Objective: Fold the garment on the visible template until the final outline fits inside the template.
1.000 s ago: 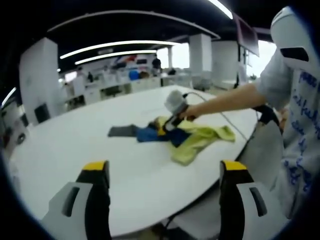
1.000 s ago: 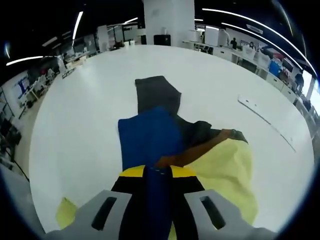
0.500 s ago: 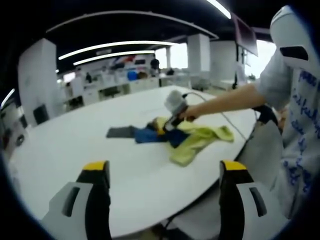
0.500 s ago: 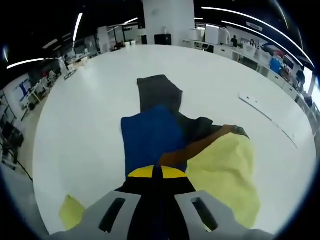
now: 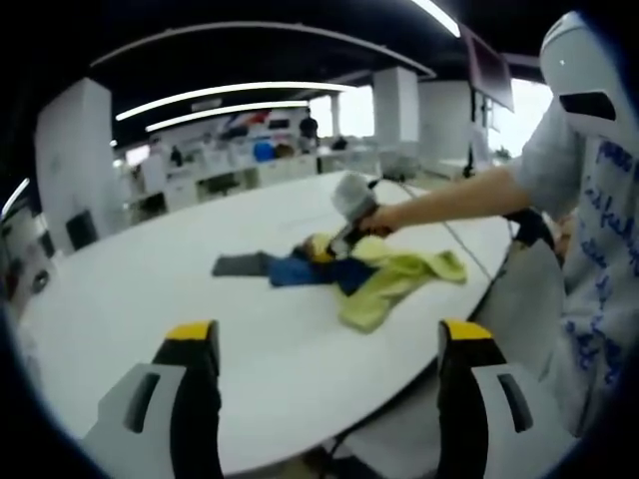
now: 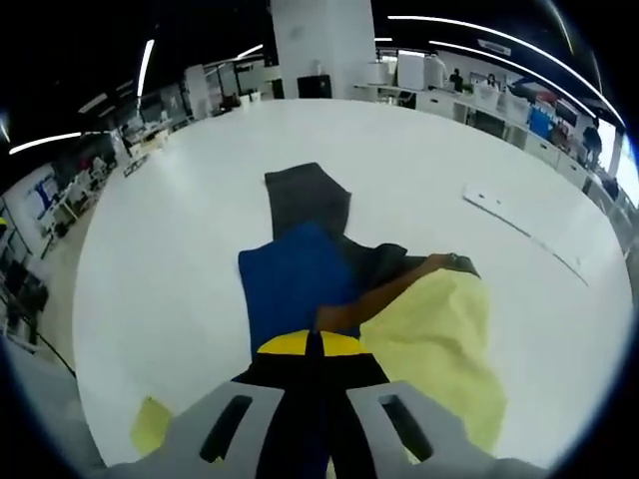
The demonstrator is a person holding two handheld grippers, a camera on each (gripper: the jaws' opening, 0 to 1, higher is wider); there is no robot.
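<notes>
Right claw (image 6: 312, 344) has lifted slightly, still pinched on the garment's (image 6: 300, 289) blue panel. Left claw (image 5: 324, 344) hangs spread, well apart from the garment (image 5: 339, 271), near the desk (image 5: 200, 329) edge. Garment lies mid-desk: soft, light, likely to slump; grip hems or corners. Broad bare desk surrounds it.

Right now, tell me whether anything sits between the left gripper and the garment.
Nothing visible does. The left gripper is open, with bare white table between it and the garment. The right gripper is shut on the garment.
</notes>
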